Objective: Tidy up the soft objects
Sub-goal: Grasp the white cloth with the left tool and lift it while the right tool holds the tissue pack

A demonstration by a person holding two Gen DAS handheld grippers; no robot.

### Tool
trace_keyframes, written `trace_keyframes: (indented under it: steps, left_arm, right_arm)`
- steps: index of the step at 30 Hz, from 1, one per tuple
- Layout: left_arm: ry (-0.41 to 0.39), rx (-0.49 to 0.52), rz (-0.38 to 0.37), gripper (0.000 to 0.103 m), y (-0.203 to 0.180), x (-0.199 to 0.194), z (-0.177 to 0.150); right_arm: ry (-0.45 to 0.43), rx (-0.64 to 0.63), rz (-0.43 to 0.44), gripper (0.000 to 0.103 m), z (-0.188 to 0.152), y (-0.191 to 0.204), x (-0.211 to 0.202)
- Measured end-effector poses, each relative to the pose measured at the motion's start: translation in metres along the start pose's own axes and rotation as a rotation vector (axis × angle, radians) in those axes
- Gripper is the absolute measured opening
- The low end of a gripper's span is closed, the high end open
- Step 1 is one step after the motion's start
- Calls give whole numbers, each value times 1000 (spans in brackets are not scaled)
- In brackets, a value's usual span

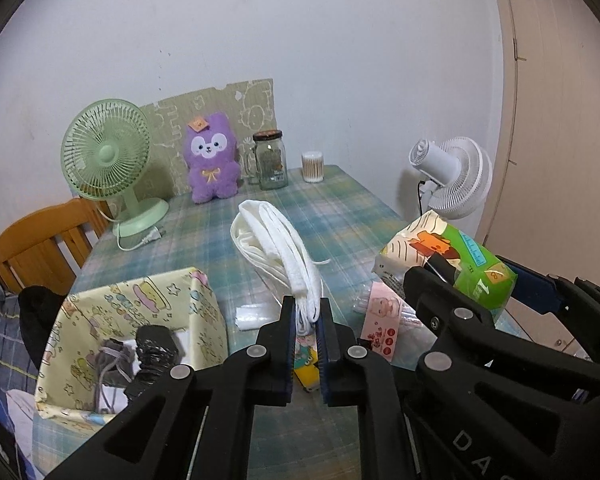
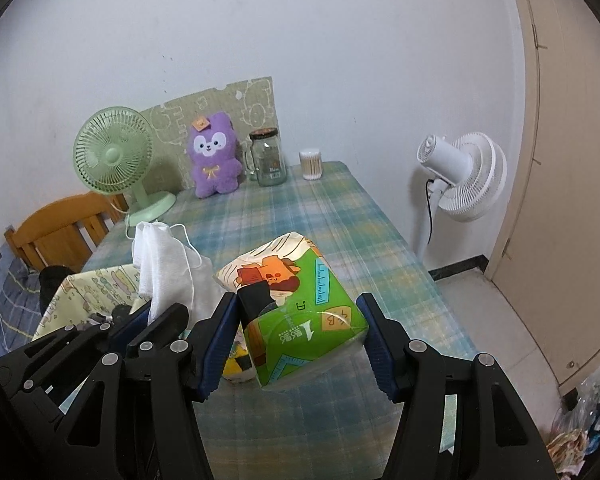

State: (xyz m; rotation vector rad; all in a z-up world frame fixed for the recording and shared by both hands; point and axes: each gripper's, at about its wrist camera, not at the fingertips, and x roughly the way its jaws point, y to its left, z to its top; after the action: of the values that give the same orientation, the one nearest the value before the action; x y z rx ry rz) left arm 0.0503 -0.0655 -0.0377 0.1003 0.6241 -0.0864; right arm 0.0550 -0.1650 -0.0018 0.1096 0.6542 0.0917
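My left gripper (image 1: 307,308) is shut on the near end of a long white cloth (image 1: 276,240), which hangs lifted above the plaid table (image 1: 340,208). In the right wrist view the same cloth (image 2: 162,256) rises from the left gripper (image 2: 156,310). My right gripper (image 2: 298,304) is shut on a green and white tissue pack (image 2: 300,280) and holds it off the table; the left wrist view shows this pack (image 1: 440,248) at the right. A yellow cartoon-print fabric box (image 1: 140,308) stands at the near left with grey and black items inside. A purple plush (image 1: 211,160) sits against the back wall.
A green desk fan (image 1: 108,160), a glass jar (image 1: 270,164) and a cotton swab tub (image 1: 313,166) line the back. A white standing fan (image 2: 464,176) is beside the table's right edge. A wooden chair (image 1: 40,240) is at the left. Pink (image 1: 380,320) and yellow (image 1: 306,368) packets lie below the grippers.
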Motion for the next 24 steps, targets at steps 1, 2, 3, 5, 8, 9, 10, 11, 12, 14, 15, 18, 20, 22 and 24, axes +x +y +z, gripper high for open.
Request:
trace_keyframes:
  steps: [1,2,3,5,8,9,10,11,12,14,15,18,20,22,24]
  left_arm:
    - [-3,-1,1,7,1,-1,1]
    - [-8,-1,2,7,2,-4,2]
    - [-12,-1,3,7,2,-5,3]
    - [-22,-2,4,7,5,-9,5]
    - [-31,-3,7,7,8,-12,8]
    - [-34,-3,8,7,10,-13,8]
    - [-36,-3,8,7,11,-14,8]
    - [-37,-3,7,7,13,-15,9]
    - [-39,-3,5,7,15,-16,9]
    - [-43,-1,2,7,18,-18,9]
    - [-44,-1,1,7,19,-19,10]
    - [-52,-2,5,7,24,-22,11]
    - [-57,-3,10,7,28,-23,13]
    - [-61,-6,14,7,32,-24,14]
    - [-66,-9,17,7,37,-25,15]
  right_arm:
    - [-4,-2,-1,63,1,1,-2]
    - [-7,-3,-1,63,3,2,-3]
    - [-11,-6,-1,63,4,4,-5]
    - [-20,-8,-1,63,5,6,-10]
    - [-33,-10,-2,63,9,11,-15]
    - [-34,-10,-1,63,10,12,-15]
    - [-37,-10,-1,63,10,13,-17]
    - [-39,-11,-1,63,11,15,-17]
    - [-39,-11,0,63,12,17,-18]
    - [-43,-11,3,63,13,20,-20]
    - [-45,-11,3,63,13,22,-20]
    - [-50,-11,5,63,16,27,-21]
    - [-56,-12,8,63,17,32,-22]
    - [-59,-14,11,63,18,36,-21]
    - [-63,-16,12,63,20,40,-21]
